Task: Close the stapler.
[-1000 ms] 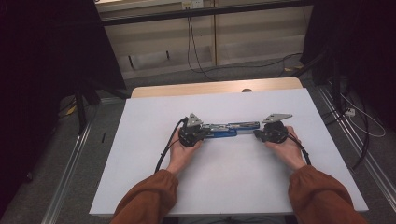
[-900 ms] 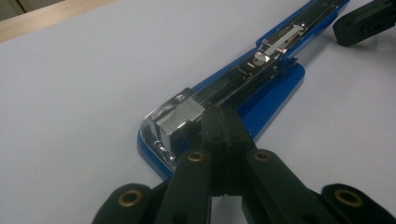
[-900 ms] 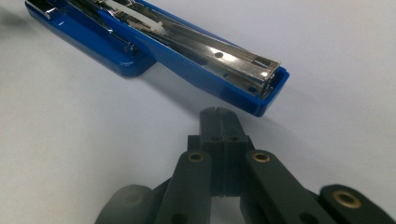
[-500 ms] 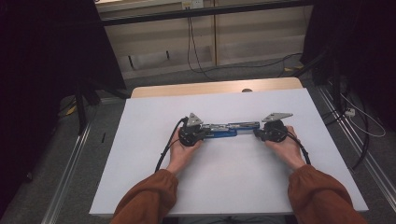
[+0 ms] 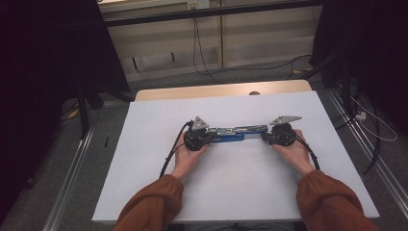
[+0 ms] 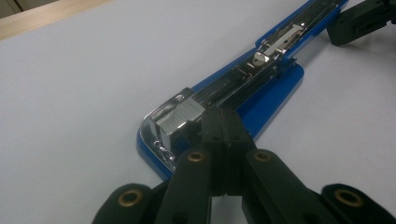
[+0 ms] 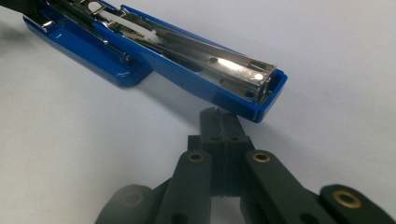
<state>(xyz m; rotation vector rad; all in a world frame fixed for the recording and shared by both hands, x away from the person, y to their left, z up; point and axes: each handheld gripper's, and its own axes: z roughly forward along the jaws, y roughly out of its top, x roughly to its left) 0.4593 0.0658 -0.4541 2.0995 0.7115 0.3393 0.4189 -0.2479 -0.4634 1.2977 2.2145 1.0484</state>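
A blue stapler (image 5: pixel 233 133) lies swung open flat on the white tabletop (image 5: pixel 144 168), stretched left to right between my two grippers. My left gripper (image 5: pixel 210 136) is shut, and in the left gripper view its joined tips (image 6: pixel 222 116) rest against the stapler's metal magazine (image 6: pixel 261 79), beside a block of staples (image 6: pixel 180 119). My right gripper (image 5: pixel 264 136) is shut too. In the right gripper view its tips (image 7: pixel 219 114) sit just under the end of the stapler's blue arm (image 7: pixel 187 56). Nothing is clamped between either pair of jaws.
A wooden desk edge (image 5: pixel 216 91) runs behind the white top. Cables (image 5: pixel 202 53) trail over the floor at the back, and metal rails (image 5: pixel 67 183) flank the table. Dark stands rise on both sides. A black cable (image 5: pixel 171 156) loops from the left gripper.
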